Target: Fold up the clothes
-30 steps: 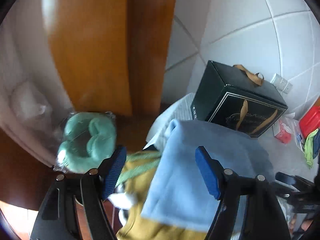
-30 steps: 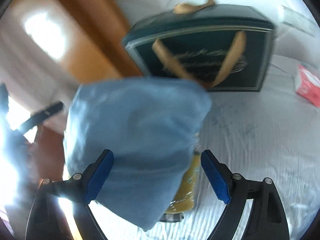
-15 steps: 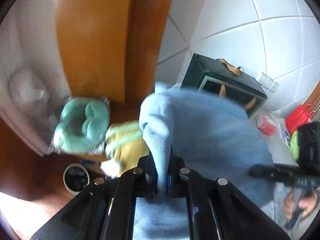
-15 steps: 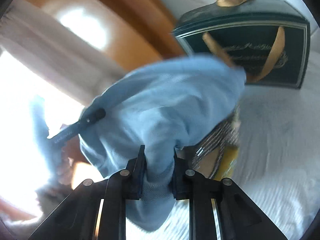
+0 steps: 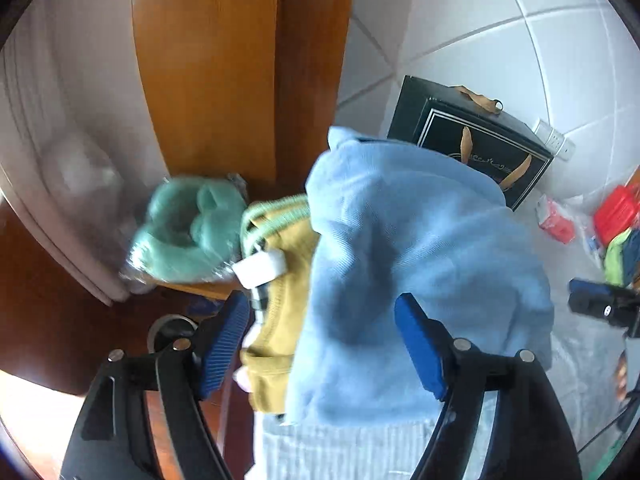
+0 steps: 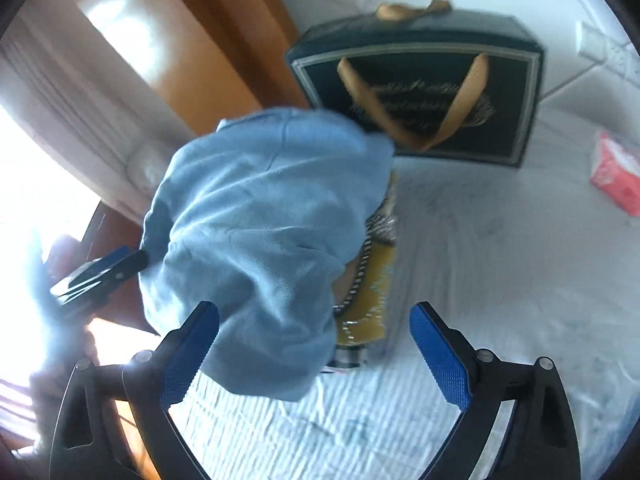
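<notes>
A folded light blue garment [image 5: 420, 256] lies on top of a pile that includes a mustard yellow garment [image 5: 280, 320] with green-striped trim. It also shows in the right wrist view [image 6: 260, 240], over the yellow garment [image 6: 372, 300]. My left gripper [image 5: 320, 344] is open, its blue pads either side of the pile's near edge. My right gripper [image 6: 316, 352] is open, with the blue garment's near corner between its pads. The left gripper's tip [image 6: 100, 272] shows at the left of the right wrist view, and the right gripper [image 5: 600, 308] at the right of the left wrist view.
A dark green gift box [image 5: 472, 152] with gold ribbon handles stands behind the pile, also in the right wrist view [image 6: 420, 88]. A bagged teal bundle [image 5: 188, 232] lies left. A red packet [image 6: 616, 176], red container [image 5: 616, 216], wooden frame [image 5: 240, 60], white tiled wall and white ribbed bedspread [image 6: 500, 280].
Both grippers were shut on the blue garment half a second ago; now both have opened and let it go. The garment rests on the pile.
</notes>
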The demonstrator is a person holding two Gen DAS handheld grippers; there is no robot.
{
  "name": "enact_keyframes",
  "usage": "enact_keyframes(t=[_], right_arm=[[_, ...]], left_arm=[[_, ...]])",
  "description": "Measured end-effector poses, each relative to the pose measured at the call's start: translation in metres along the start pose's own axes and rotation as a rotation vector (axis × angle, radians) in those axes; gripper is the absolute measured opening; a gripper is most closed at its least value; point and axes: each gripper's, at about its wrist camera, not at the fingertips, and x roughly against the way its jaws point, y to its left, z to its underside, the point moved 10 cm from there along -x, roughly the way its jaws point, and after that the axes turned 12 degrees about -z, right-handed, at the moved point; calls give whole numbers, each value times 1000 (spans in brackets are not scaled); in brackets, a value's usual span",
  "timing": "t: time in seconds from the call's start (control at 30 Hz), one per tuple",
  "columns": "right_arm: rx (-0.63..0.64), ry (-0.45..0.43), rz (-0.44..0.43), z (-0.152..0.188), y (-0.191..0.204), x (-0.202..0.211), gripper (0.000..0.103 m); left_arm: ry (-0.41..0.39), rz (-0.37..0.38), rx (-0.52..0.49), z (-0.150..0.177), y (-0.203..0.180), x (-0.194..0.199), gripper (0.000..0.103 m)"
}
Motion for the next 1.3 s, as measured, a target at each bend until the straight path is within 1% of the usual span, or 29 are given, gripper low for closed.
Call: enact_keyframes(t=[0.03, 0.13, 0.2, 0.27, 0.3, 0.37, 0.47, 0.57, 0.67, 0.8, 0.9, 1.03, 1.13, 1.3], right_arm=[[5, -11, 20, 2, -1, 4, 103], [38, -45, 57, -4, 2, 6, 103], [90, -68, 90, 6, 14, 11, 103], [145, -90, 136, 16, 25, 15, 103], [160, -95, 157, 11, 25, 6, 103], [189, -114, 184, 20, 39, 13, 103], [202, -141, 200, 32, 49, 23, 103], [212, -158, 219, 39, 55, 26, 103], [205, -154, 226, 48, 56, 24, 103], [188, -162, 230, 55, 59, 29, 103], [185, -165, 238, 54, 60, 30, 103], [185, -173, 249, 52, 62, 32, 103], [180, -177, 257, 52, 61, 34, 103], [167, -176, 264, 53, 57, 36, 103]], left_arm=[[-1, -16, 1, -1, 1, 6, 75], [-7, -47, -6, -1, -3, 23, 75], [-13, -68, -31, 3, -9, 35, 75], [-32, -72, -41, 7, -17, 48, 75], [-29, -74, -36, 11, -21, 54, 75], [-10, -58, -24, 19, -27, 60, 75], [29, -16, -16, 34, -37, 57, 75], [46, 9, -27, 47, -44, 55, 75], [45, 33, -52, 54, -51, 58, 75], [36, 17, -73, 55, -52, 60, 75], [35, 22, -72, 54, -51, 62, 75], [25, 5, -78, 52, -47, 64, 75], [34, 28, -81, 52, -51, 64, 75], [33, 35, -96, 51, -58, 63, 75]])
